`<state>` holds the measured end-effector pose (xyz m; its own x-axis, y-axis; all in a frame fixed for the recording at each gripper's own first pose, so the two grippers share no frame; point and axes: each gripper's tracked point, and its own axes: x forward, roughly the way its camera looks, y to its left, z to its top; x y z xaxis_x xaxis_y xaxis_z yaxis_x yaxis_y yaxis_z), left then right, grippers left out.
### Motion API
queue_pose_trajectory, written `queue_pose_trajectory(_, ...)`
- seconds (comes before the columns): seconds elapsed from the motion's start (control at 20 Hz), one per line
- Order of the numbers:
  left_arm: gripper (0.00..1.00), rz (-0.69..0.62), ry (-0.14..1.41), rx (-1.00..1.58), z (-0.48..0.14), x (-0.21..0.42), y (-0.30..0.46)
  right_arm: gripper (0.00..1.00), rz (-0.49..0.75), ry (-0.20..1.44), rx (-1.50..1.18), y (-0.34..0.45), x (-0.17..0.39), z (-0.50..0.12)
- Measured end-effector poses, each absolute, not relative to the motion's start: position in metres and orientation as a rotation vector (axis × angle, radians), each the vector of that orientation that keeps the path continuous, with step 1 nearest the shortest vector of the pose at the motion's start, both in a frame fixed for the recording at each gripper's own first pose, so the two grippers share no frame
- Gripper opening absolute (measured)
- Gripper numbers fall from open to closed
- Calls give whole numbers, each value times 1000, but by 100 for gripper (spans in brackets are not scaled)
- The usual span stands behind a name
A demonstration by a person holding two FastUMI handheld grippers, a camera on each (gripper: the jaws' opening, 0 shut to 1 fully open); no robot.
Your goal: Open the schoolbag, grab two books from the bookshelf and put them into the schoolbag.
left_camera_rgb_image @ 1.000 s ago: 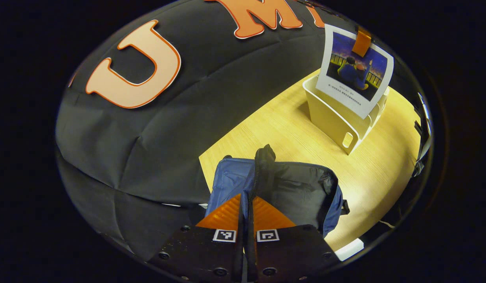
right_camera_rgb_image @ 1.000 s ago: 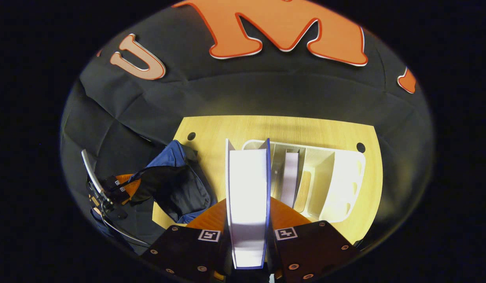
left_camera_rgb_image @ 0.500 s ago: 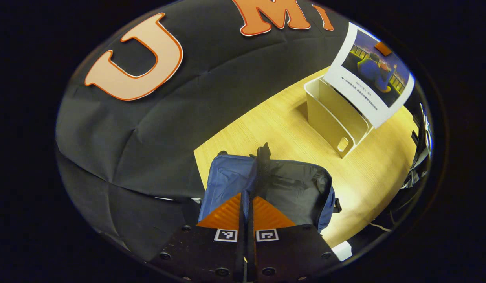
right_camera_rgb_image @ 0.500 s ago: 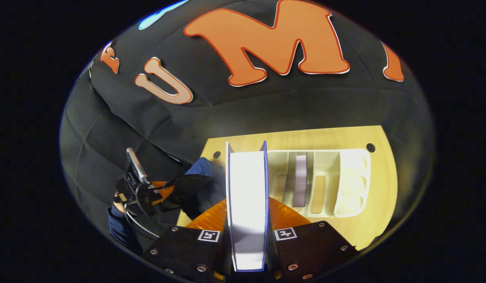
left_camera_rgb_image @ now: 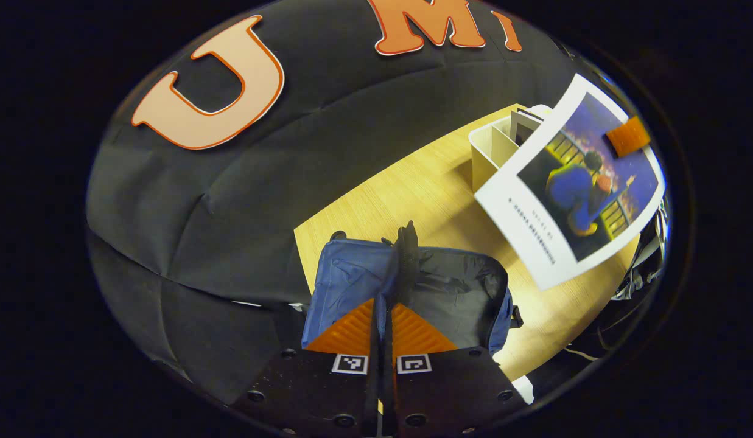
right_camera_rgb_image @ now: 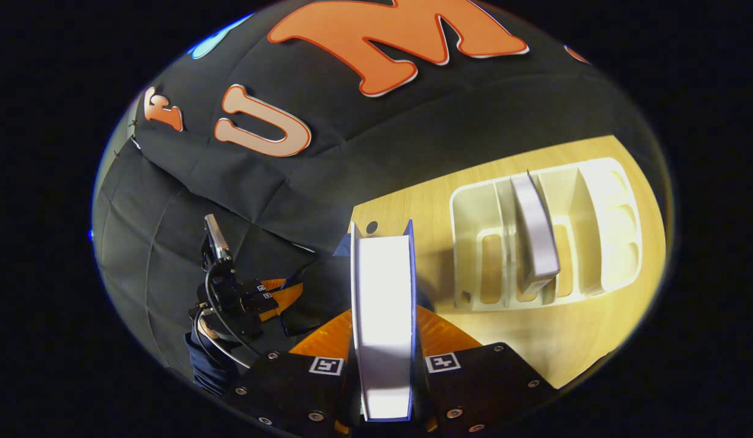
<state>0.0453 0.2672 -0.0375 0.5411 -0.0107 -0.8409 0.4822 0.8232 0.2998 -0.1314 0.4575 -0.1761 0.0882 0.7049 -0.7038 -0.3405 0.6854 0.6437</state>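
The schoolbag (left_camera_rgb_image: 413, 292) lay open on the near corner of the desk (left_camera_rgb_image: 431, 194), its dark lining exposed and its blue outer flap fallen to one side. The left gripper (left_camera_rgb_image: 382, 316) pinched the raised edge of the bag's opening, both fingers pressed close on the black zip edge that stood up between them, so the mouth was kept wide.

The first book (left_camera_rgb_image: 571, 182) was clear of the bookshelf and in the air between shelf and bag, tilted with its picture cover facing the left gripper view. In the right gripper view the same book (right_camera_rgb_image: 383, 316) ran edge-on between the fingers of the right gripper (right_camera_rgb_image: 385, 340), which clamped its covers from both sides. Behind it the white bookshelf (right_camera_rgb_image: 473, 243) stood on the desk with a second book (right_camera_rgb_image: 534, 234) leaning in a middle slot (its neighbouring slots looked empty, though the glare made that hard to confirm).

The step in hand appeared to be the carry of book one to the bag. The next move would call for bringing the book over the opening, turning it to line up with the long mouth, and lowering it in before the fingers spread; the left hold should stay firm so the lining does not fold shut.
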Motion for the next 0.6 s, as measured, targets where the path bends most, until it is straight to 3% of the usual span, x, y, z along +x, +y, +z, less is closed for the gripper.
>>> queue_pose_trajectory(0.6, 3, -334, 941, 452, -42, 31, 258, 34, 758, 1297, 533, 539, -186, -254)
